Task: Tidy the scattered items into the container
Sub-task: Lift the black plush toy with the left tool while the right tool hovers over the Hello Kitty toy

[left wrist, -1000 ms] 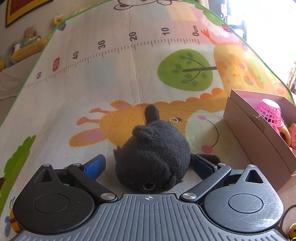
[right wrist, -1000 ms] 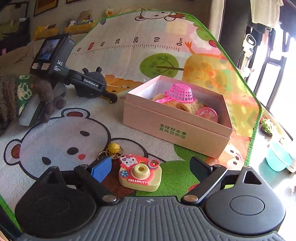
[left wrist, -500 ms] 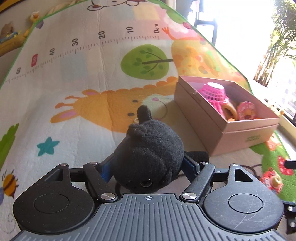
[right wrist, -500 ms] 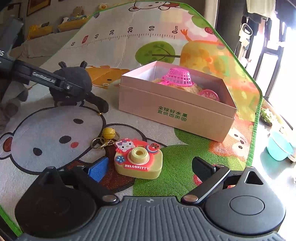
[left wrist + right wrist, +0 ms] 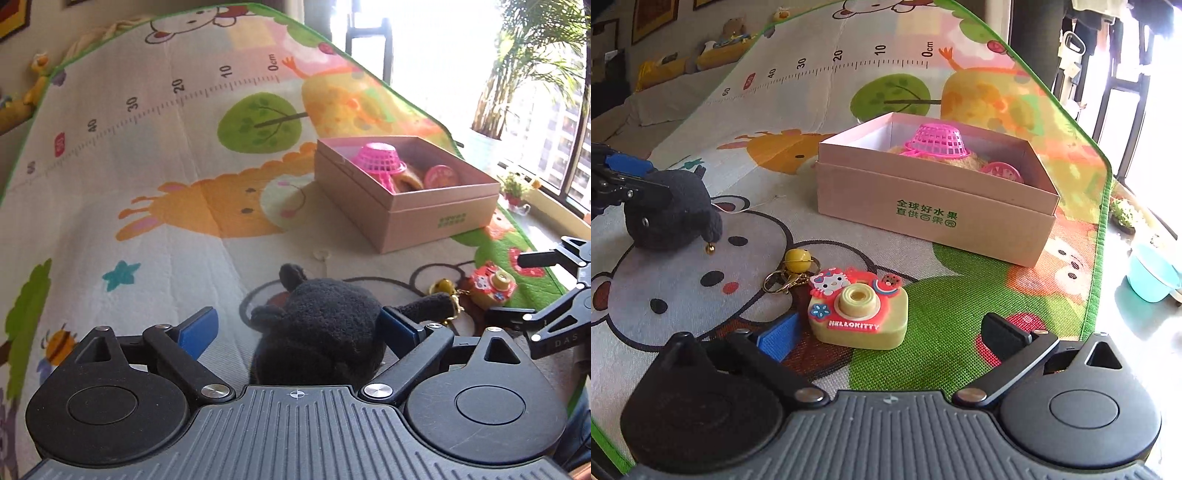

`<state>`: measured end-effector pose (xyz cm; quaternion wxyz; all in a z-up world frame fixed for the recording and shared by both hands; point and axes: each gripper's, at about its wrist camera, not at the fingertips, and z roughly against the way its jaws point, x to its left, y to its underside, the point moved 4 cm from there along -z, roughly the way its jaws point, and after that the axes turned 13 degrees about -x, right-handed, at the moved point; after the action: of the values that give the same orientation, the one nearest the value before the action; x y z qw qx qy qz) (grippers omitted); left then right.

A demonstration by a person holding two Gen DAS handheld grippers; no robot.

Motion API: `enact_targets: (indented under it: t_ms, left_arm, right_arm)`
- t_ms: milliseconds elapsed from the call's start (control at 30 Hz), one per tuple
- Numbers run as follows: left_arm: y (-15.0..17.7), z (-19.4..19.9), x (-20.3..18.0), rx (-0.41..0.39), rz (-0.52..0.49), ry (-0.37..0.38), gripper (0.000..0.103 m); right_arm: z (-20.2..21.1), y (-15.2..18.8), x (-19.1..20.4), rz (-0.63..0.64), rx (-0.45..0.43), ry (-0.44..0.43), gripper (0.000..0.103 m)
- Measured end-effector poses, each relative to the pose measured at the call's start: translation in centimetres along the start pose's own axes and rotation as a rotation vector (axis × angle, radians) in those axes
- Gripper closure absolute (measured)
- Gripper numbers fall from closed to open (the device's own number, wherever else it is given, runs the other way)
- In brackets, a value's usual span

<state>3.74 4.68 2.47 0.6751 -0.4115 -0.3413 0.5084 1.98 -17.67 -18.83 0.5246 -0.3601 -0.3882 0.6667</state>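
The black plush toy (image 5: 317, 325) has slipped free: half a second ago the left tongs (image 5: 295, 328) pinched it, now they stand spread around it, and it rests on the play mat (image 5: 166, 240) short of the pink box (image 5: 424, 218). A regrasp seems needed. Right tongs (image 5: 890, 332) spread around the toy camera (image 5: 857, 314)

A cartoon play mat (image 5: 923, 85) covers the floor, printed with a centimetre ruler, a green tree (image 5: 258, 123), a giraffe and a bear face, edged in green. Beyond its far edge, stuffed toys (image 5: 727, 29) sit against the wall beside framed pictures (image 5: 652, 16). Strong daylight floods through tall windows (image 5: 561, 122) on the right, where a potted palm (image 5: 517, 74) stands. A teal basin (image 5: 1152, 271) sits on the bare floor.
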Motion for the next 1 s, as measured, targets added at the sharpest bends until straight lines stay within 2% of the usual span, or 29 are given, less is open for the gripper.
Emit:
enact_targets:
  t_ms: [67,167,233,300,433,500,533,567,767,900,1000]
  left_arm:
    - [-0.6,0.2,0.9,-0.018,-0.014,-0.05,0.004]
    - [-0.8,0.4,1.5,-0.016,0.02,-0.059,0.004]
    - [-0.7,0.4,1.4,-0.008,0.04,-0.05,0.004]
    - [-0.5,0.3,1.0,0.005,0.059,-0.031,0.004]
    - [0.2,-0.1,-0.4,0.022,0.089,0.013,0.004]
    - [0.5,-0.1,-0.8,0.028,0.099,0.028,0.003]
    - [0.6,0.0,-0.9,0.031,0.103,0.029,0.003]
    - [0.7,0.1,-1.1,0.034,0.107,0.027,0.003]
    - [0.9,0.4,-0.2,0.04,0.142,-0.017,0.002]
    - [0.9,0.4,-0.3,0.057,0.177,0.003,0.002]
    - [1.3,0.0,-1.4,0.076,0.162,0.014,0.002]
  right_arm:
    - [0.0,0.0,0.0,0.001,-0.001,0.002,0.0]
    - [0.0,-0.2,0.2,0.017,0.001,0.013,0.0]
    - [0.2,-0.5,0.7,0.039,0.003,0.002,0.004]
    - [0.2,-1.0,1.0,0.013,0.014,-0.043,0.012]
    - [-0.4,-1.6,1.5,-0.016,0.017,-0.065,0.015]
    - [-0.9,-1.4,1.4,-0.031,0.037,-0.079,0.038]
    - [-0.8,-1.5,1.1,-0.046,0.032,-0.082,0.045]
    - [-0.7,-1.5,0.9,-0.047,0.033,-0.077,0.047]
    - [0.8,-1.3,-1.7,-0.041,0.003,0.024,0.047]
    - [1.2,-0.2,-3.3,-0.044,0.028,0.085,0.047]
    - [1.6,0.1,-3.5,-0.057,0.013,0.088,0.047]
